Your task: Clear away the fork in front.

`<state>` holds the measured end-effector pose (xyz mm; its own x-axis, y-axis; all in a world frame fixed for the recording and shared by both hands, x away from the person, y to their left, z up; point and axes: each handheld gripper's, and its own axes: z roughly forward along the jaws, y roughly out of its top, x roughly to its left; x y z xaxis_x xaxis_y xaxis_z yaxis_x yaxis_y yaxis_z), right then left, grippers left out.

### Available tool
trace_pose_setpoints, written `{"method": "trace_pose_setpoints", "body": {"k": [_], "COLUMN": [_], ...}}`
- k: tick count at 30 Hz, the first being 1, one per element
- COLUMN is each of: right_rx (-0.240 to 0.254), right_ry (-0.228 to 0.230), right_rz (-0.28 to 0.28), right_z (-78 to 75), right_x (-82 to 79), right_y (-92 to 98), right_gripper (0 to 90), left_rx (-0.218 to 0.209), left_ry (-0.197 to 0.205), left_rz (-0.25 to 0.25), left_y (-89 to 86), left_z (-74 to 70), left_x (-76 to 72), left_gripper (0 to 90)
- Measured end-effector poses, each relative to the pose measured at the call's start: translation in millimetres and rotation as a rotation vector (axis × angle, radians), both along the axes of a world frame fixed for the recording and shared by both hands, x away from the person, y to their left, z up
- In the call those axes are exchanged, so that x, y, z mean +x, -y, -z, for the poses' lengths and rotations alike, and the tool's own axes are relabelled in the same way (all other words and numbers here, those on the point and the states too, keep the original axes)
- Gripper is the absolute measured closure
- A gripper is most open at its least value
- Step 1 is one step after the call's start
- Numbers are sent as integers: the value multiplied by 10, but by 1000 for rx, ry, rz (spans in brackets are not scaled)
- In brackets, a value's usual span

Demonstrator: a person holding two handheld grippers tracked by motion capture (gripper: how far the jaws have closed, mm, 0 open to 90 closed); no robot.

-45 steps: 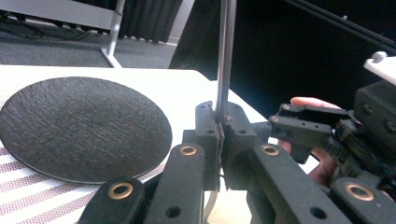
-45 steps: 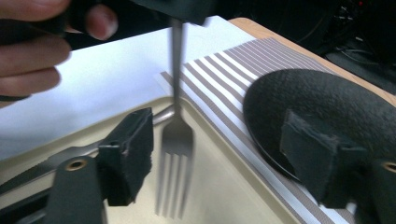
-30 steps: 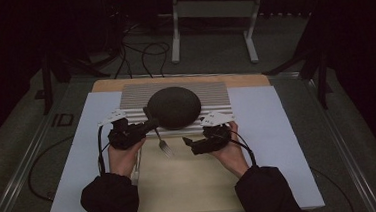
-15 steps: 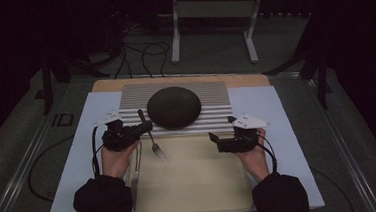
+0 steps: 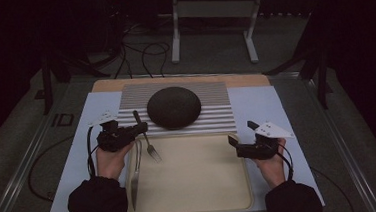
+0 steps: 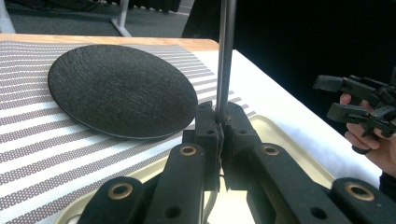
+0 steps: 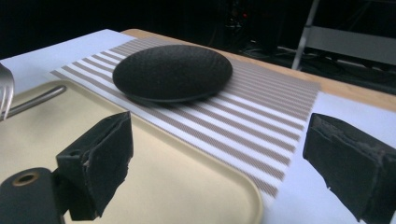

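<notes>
With the left gripper (image 5: 136,128) clamped on the fork (image 5: 147,140) mid-handle and the right gripper (image 5: 239,134), jaws apart, idle at the tray's (image 5: 203,205) three o'clock edge, the fork may pivot and strike the plate (image 5: 174,107) at one o'clock.

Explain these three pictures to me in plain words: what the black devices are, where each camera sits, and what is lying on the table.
A person holds a hand-held clamp tool with two jaws in each hand. One camera looks down from above; the other two ride on the tools, looking along their jaws. On the table lie a striped mat carrying a dark round plate, and a beige tray with a knife at its left edge. The left gripper is shut on a fork, tines over the tray. The right gripper is open and holds nothing.
</notes>
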<state>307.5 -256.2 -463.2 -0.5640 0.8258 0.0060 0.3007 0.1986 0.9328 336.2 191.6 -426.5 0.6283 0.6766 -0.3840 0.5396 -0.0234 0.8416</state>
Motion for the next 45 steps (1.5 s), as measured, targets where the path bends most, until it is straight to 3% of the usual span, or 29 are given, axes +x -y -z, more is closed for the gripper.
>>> {"method": "trace_pose_setpoints", "body": {"k": [4,16,22,35,45], "right_rx": [-9,36,46,13,26], "right_ry": [3,25,34,33,-3], "right_rz": [17,67,83,107,105], "right_z": [66,146,167,204,201], "right_x": [-93,-219,-231,-228,-219], "right_y": [135,296,318,321,331], "right_gripper": [90,90,90,97,98], "left_rx": [10,21,29,34,11], "left_ry": [-13,-41,-61,-106,-165], "left_rz": [9,31,53,91,132], "left_y": [-7,-32,-15,-25,-79], "left_z": [5,47,95,183,316], "left_x": [4,0,-5,-46,-117], "left_gripper": [870,870,870,870,869]}}
